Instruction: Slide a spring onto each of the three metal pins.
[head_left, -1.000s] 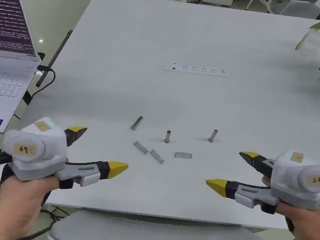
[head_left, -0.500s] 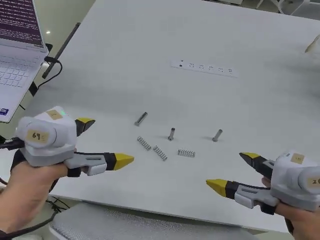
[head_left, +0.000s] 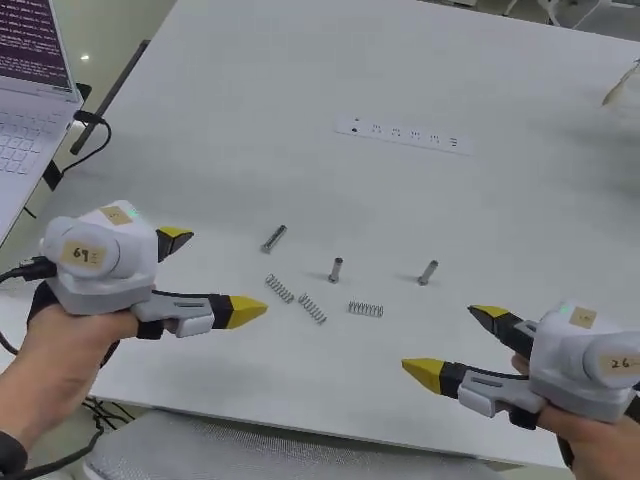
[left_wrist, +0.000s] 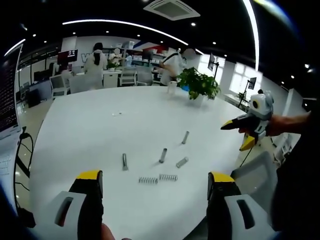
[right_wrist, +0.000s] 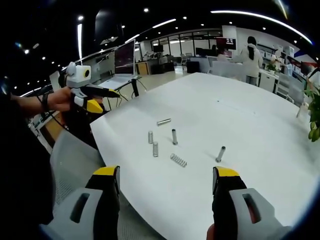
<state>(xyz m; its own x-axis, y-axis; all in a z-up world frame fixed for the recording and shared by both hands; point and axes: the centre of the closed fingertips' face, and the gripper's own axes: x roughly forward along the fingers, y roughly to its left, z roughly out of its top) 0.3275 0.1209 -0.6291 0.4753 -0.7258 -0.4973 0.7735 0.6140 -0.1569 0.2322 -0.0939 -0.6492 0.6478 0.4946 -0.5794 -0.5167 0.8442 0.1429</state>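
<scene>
Grey chair (head_left: 190, 450) sits at the near edge of the desk (head_left: 250, 90). Left gripper (head_left: 218, 273) is held over the near-left corner, jaws wide apart, nothing in them. Right gripper (head_left: 450, 340) is over the near edge toward the right corner, jaws also apart, nothing gripped. Both are well apart from the parts.

3 springs lie flat in a loose row between the 2 grippers, a little in from the near edge, about mid-width:
- left spring (head_left: 280, 289)
- middle spring (head_left: 313, 309), just beside the left one
- right spring (head_left: 366, 310), slightly apart from the other 2

All 3 lie apart from the pins.

3 pins sit just beyond the springs, toward the desk's centre:
- left pin (head_left: 273, 239) lies on its side
- middle pin (head_left: 335, 270) looks to stand on end
- right pin (head_left: 427, 272) also looks to stand on end, well apart from the other 2

Further on, a white power strip (head_left: 404, 135) lies mid-width on the desktop. Laptop (head_left: 25, 90), screen lit, is off the left edge, with a black cable (head_left: 95, 150) beside it. In the left gripper view, a potted plant (left_wrist: 200, 84) stands toward the desk's far-right corner. People (left_wrist: 95, 62) are at other desks beyond the far edge.
</scene>
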